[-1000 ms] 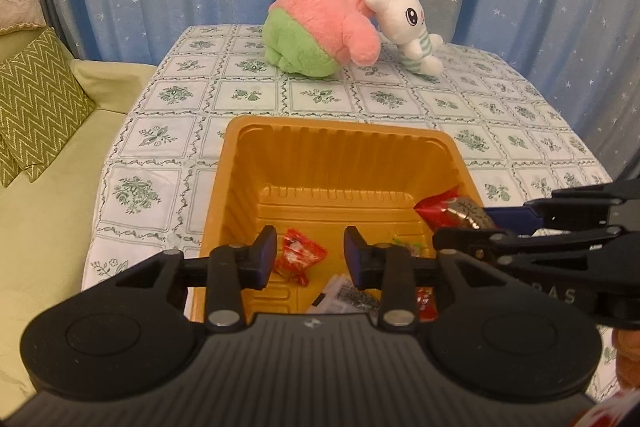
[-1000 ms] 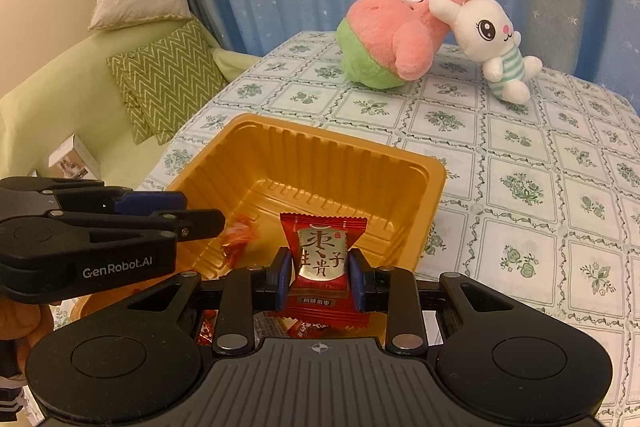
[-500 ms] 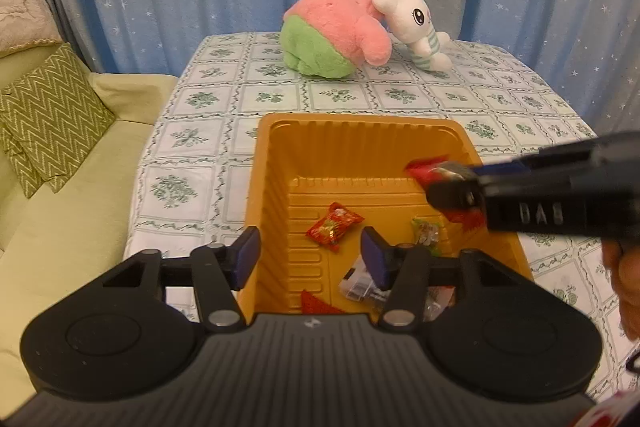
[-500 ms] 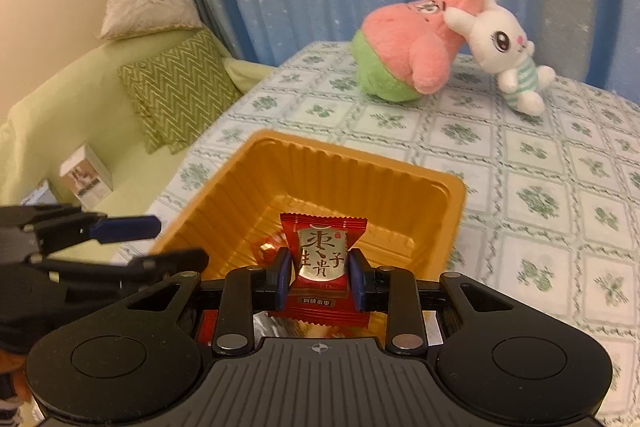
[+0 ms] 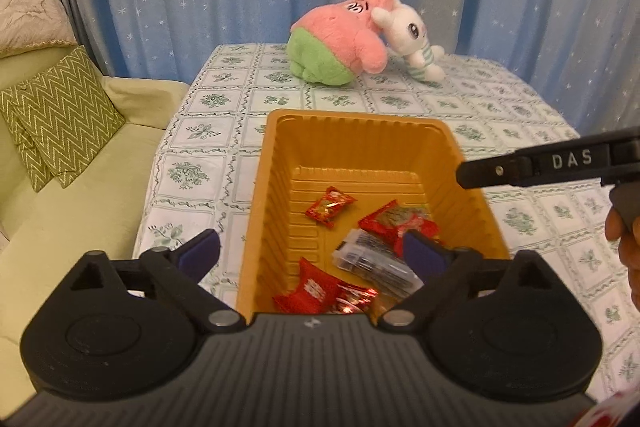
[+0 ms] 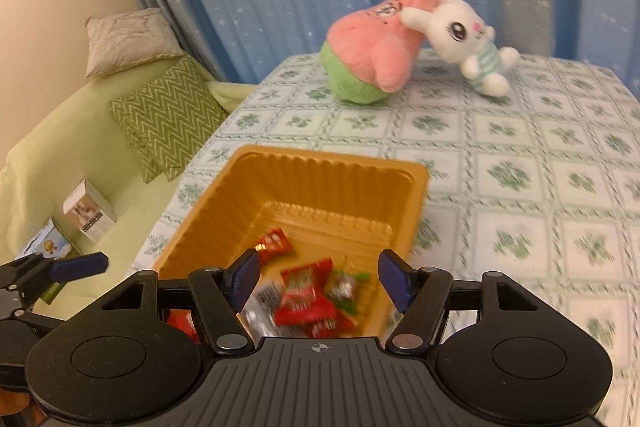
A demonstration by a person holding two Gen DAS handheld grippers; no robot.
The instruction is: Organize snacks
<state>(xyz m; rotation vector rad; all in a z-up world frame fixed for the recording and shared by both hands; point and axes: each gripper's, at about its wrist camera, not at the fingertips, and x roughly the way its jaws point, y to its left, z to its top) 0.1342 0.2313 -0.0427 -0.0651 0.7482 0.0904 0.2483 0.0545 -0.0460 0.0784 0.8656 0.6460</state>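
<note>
Both grippers over tray, jaws opening, nothing between them. Left gripper, right gripper empty. Snacks lie loose on tray floor, directly below right gripper, nearer it.

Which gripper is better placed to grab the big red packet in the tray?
Probably right. Both grippers' jaws are opening, empty; the right gripper frames the big red packet, the left gripper straddles the orange plastic tray's wall.
</note>
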